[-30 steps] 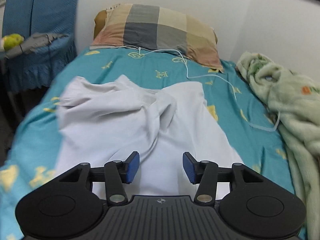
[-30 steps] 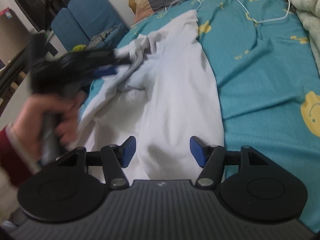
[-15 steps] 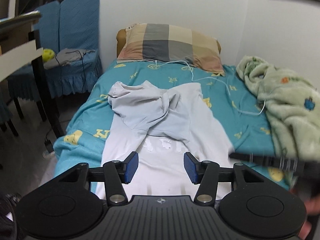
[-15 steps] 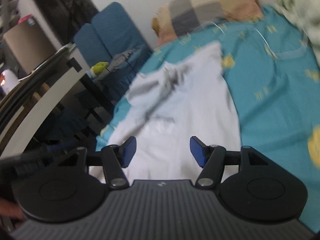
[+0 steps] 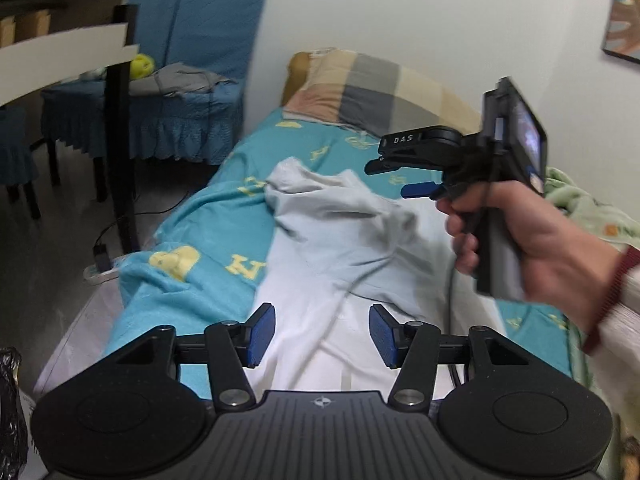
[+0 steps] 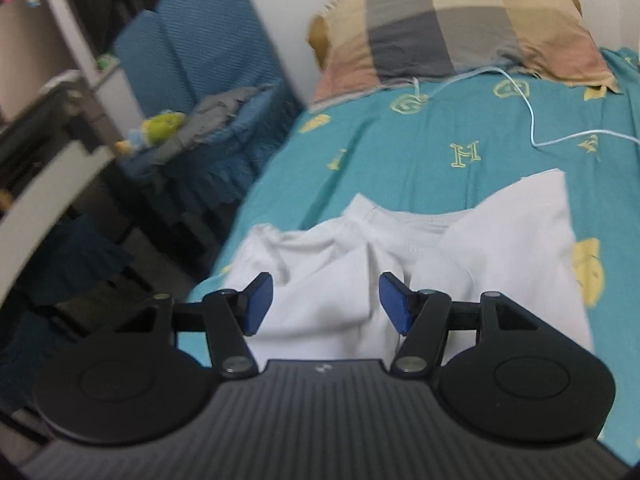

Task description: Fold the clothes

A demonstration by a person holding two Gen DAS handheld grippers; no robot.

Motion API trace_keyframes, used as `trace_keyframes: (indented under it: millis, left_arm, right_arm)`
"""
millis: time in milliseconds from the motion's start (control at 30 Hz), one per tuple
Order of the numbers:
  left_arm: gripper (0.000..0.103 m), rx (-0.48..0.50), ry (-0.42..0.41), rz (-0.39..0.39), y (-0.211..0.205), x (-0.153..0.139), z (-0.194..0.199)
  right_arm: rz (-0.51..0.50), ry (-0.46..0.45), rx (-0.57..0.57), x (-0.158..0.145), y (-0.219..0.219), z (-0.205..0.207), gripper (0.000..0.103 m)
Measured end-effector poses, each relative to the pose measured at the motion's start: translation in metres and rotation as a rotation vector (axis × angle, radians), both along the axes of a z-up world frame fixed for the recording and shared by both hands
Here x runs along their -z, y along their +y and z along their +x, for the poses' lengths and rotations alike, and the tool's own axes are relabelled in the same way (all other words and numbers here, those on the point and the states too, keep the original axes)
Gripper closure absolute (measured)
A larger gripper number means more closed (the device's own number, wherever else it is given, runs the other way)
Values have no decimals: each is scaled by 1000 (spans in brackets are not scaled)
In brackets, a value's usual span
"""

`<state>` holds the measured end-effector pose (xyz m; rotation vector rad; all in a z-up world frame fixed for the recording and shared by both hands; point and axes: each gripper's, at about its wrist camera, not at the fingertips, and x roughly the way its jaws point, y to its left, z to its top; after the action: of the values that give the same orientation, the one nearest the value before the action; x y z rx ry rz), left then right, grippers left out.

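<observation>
A white garment [image 5: 340,264] lies rumpled on a teal bedsheet [image 5: 208,224] printed with yellow letters, filling the middle of the left wrist view and the lower middle of the right wrist view [image 6: 400,264]. Its upper part is bunched into grey-shadowed folds, while the lower part lies flatter toward the bottom of the frame. In the left wrist view the bed's near-left edge drops to a bare dark floor [image 5: 60,240], where a black cable trails beside a dark table leg [image 5: 120,128]. A blue skirted chair [image 5: 172,80] stands at upper left, bearing a grey cloth and a yellow-green toy. At the head of the bed a checked pillow [image 6: 460,28] rests against the white wall, and a thin white cable [image 6: 532,120] curls over the sheet below it. A pale green blanket [image 5: 592,208] is heaped at the right edge of the left wrist view.

The left gripper [image 5: 322,330] hovers above the garment's lower part, its blue-padded jaws opening with only air between them. The right gripper [image 6: 326,300], held in a hand [image 5: 532,240] with a dark red cuff at the wrist, has its jaws apart over the bunched cloth, clamping nothing.
</observation>
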<state>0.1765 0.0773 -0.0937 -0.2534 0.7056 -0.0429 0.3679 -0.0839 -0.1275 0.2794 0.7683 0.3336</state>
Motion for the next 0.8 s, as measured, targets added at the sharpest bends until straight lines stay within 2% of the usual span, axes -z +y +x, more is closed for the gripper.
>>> trace_keyframes:
  millis: [67,100,167,200,233,300,400,533,600,667,733,800]
  left_arm:
    - [45,-18,30,-51,10,8,5]
    - [45,-24,45,-72,14,12,7]
    - [45,-33,62,-108,20,16,8]
    - [45,-38,70,-126,23,18,9]
    - [45,-38,71,-138,24,18,8]
    - [45,-39,70,-156,26,17,5]
    - [45,-42,58,-152,26,13,0]
    - [45,-47,35,-131,25,8,-4]
    - [45,-48,32,-117,23,7,-4]
    - [45,-48,38,-108,22,8,-2]
    - [45,-48,52,-94,21,12,1]
    - [45,-51,66,-88,21,14,3]
  right_arm:
    - [-17,43,26,16,8,21,41]
    - [-31,60,34,23,11,27,45]
    - [-26,100,32,34,17,34,59]
    - [-20,109,28,37,19,34,80]
    - [-26,97,21,36,22,32,88]
    - [-59,49,11,29,27,26,97]
    - [-53,-47,61,5,22,18,98]
    - [-62,-124,208,-15,1,23,98]
    - [-70,-111,270,-12,-10,29,98]
    - [-67,-30,278,4,-15,40,98]
    - [-13,19,278,17,-20,41,95]
    - [30,23,259,23,-22,35,94]
